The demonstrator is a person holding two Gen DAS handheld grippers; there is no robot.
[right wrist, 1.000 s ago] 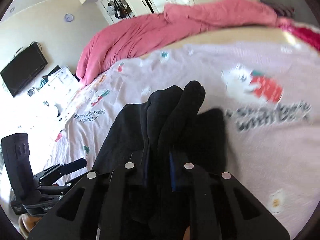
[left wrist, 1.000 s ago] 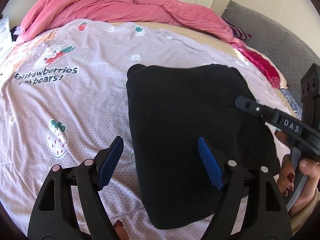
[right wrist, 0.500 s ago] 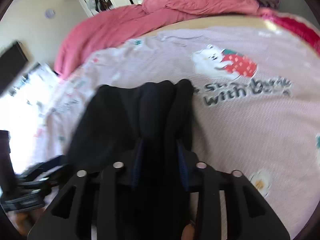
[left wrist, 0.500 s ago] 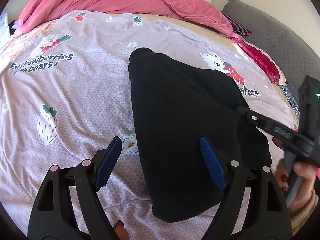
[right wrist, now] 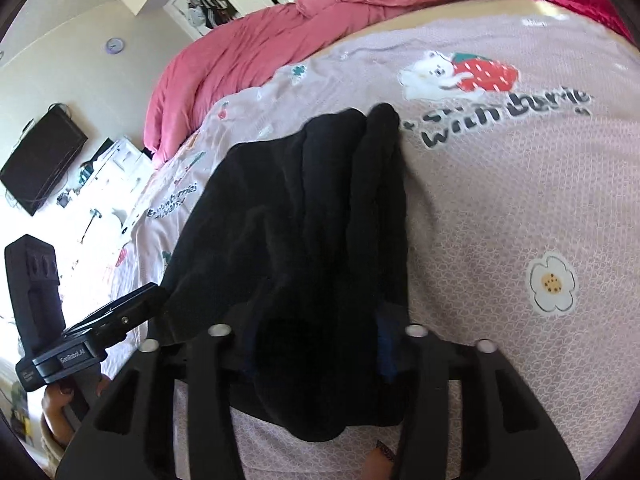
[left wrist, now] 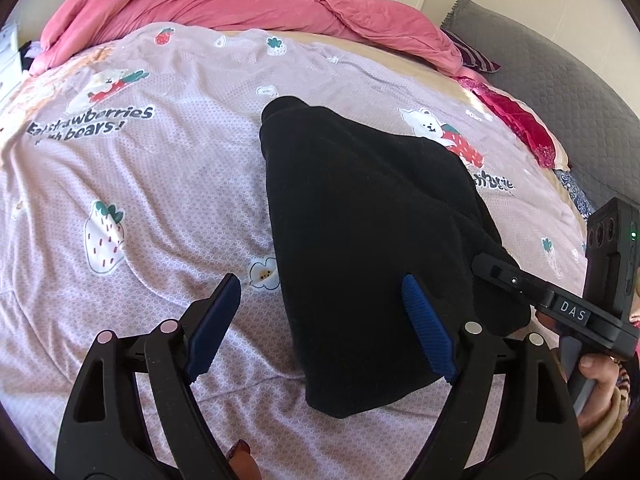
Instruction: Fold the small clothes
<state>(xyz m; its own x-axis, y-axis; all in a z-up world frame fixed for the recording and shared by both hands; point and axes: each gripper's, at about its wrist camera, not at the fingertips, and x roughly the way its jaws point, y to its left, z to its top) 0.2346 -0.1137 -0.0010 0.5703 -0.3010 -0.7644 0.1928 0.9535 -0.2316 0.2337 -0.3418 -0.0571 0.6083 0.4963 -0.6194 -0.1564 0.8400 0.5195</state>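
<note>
My right tongs (right wrist: pixel 316 356), 1 second ago clenched on the black garment (left wrist: pixel 372 216), are now closing loosely around its bunched edge at 6 o'clock, my left tongs (left wrist: pixel 324 324) are opening empty, and it lies folded on the bed (left wrist: pixel 160 200).

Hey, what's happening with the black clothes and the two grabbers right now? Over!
Left gripper open, nothing between the pads. Right gripper closing, bunched fabric between its jaws. Black garment lying on the bedsheet. Nothing in the way.
</note>
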